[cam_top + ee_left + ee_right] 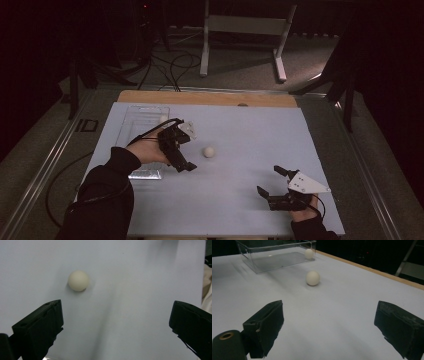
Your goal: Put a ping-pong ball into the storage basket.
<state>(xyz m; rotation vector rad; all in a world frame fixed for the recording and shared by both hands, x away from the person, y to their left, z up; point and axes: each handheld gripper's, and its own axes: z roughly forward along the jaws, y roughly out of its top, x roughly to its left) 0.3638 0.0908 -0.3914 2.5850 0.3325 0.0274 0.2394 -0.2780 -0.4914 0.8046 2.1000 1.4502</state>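
Observation:
A small white ball [209, 151] lies loose on the pale table sheet [240, 200], near its middle. My left gripper [185, 149] stands open just left of it, jaws wide apart; in the left gripper view the ball [78, 280] sits ahead of the open gripper [117, 315], nearer the left jaw and untouched. My right gripper [270, 180] rests open near the front right edge, and from there the ball [312, 278] lies well ahead of that gripper [329, 317]. A second white ball [308, 253] sits in the far corner of a clear plastic tray [257, 266].
The clear tray [131, 131] stands at the table's left side, behind the left hand. A wooden strip [210, 98] runs along the far edge. Beyond it are a white stand's legs [204, 45] and cables [172, 67] on the floor.

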